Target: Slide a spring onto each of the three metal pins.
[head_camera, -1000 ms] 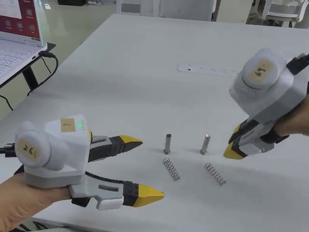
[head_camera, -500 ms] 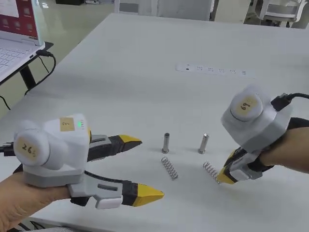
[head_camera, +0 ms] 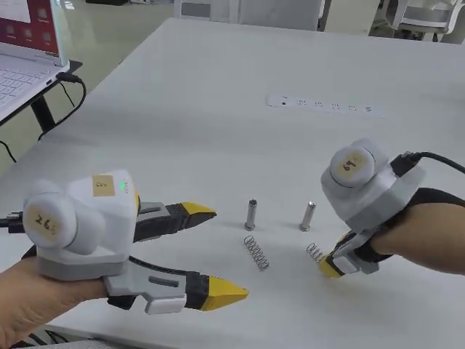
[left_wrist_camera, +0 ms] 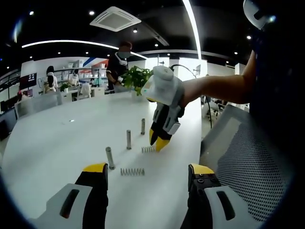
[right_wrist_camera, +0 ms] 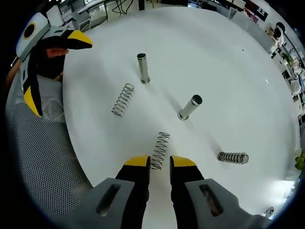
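Right gripper (right_wrist_camera: pixel 160 162): jaws a narrow gap apart, tips low over the table (head_camera: pixel 218 109), astride the near end of first spring (right_wrist_camera: pixel 160 148), not pinched onto it.
Left gripper (head_camera: pixel 225 252): jaws spread wide, holding nothing, well apart from middle pin (right_wrist_camera: pixel 190 107).
First spring: flat on table, just in front of middle pin, not touching it.
Second spring (right_wrist_camera: pixel 123 99): flat, loose, farther from middle pin, near end pin (right_wrist_camera: pixel 142 68).
Middle pin: upright, bare.
End pin: upright, bare, beside middle pin.
Far pin (right_wrist_camera: pixel 244 159): opposite side of middle pin, third spring (right_wrist_camera: pixel 228 157) around it.
Power strip (head_camera: pixel 323 106): well beyond middle pin.
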The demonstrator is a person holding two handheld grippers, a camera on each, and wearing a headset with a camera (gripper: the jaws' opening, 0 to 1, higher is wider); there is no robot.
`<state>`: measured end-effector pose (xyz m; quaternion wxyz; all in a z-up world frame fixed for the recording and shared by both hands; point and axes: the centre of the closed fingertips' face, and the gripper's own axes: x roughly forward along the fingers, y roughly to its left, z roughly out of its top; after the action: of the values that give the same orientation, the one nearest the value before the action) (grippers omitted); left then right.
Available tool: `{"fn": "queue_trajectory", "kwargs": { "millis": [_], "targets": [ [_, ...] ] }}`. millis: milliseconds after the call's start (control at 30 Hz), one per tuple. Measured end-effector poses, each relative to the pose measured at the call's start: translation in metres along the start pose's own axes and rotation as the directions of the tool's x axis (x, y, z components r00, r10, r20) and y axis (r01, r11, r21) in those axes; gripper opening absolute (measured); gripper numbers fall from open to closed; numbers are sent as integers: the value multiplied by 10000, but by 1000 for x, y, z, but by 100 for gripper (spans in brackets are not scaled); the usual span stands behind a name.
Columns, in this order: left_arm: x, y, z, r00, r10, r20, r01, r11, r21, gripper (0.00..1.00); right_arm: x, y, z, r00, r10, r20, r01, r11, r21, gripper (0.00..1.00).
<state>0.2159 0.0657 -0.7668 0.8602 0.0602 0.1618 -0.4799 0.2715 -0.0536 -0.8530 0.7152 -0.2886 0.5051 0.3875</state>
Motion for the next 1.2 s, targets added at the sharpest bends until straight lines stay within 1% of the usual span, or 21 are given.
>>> {"fn": "queue_trajectory", "kwargs": {
  "millis": [33,133,267,367,500,600,733,800,833,900,1000,1033,1100,1133,1200],
  "targets": [
    [0,0,0,10000,6,0,-6,10000,5,64,1,0,0,10000,25,-11,-25,9999,143,13],
    [0,-1,0,10000,-10,5,10,10000,6,64,4,2,0,10000,83,49,-84,9997,229,13],
    [0,-1,0,10000,-23,12,23,10000,20,63,8,5,-2,10000,90,-24,-90,9997,238,12],
    [-1,-2,0,10000,-23,9,23,10000,15,63,8,3,-2,10000,-13,32,12,9998,213,10],
    [0,-3,-1,10000,-69,-12,69,10000,28,63,9,2,-2,10000,-30,71,28,9998,209,9],
    [-1,-3,0,10000,-79,-1,79,10000,43,63,8,3,-3,10000,-91,24,91,9999,63,9],
    [-2,-4,0,10000,-96,10,96,9999,45,62,-3,9,1,9998,24,207,-22,9999,-99,8],
    [-2,-5,0,9999,-157,-29,157,9999,62,61,-10,16,4,9994,171,317,-163,9995,-271,8],
    [-1,-6,0,9998,-206,-47,207,9998,72,60,-13,19,8,9986,235,481,-216,9990,-403,8],
    [-1,-7,-1,9996,-249,-95,250,9996,99,60,-17,23,10,9983,260,514,-235,9986,-483,8],
    [0,-8,2,9994,-335,-127,337,9993,172,58,-26,31,14,9975,337,628,-278,9953,-926,8],
    [0,-10,4,9991,-398,-122,400,9989,229,58,-31,42,17,9946,750,720,-662,9909,-1170,8],
    [-1,-11,7,9988,-460,-154,465,9981,402,57,-38,54,22,9894,1170,860,-1030,9829,-1527,8],
    [-1,-13,9,9985,-516,-193,525,9973,512,56,-44,60,25,9873,1322,879,-1155,9780,-1736,8],
    [-1,-14,13,9981,-596,-157,604,9966,558,56,-51,67,30,9860,1381,935,-1161,9709,-2095,8]
  ]
}}
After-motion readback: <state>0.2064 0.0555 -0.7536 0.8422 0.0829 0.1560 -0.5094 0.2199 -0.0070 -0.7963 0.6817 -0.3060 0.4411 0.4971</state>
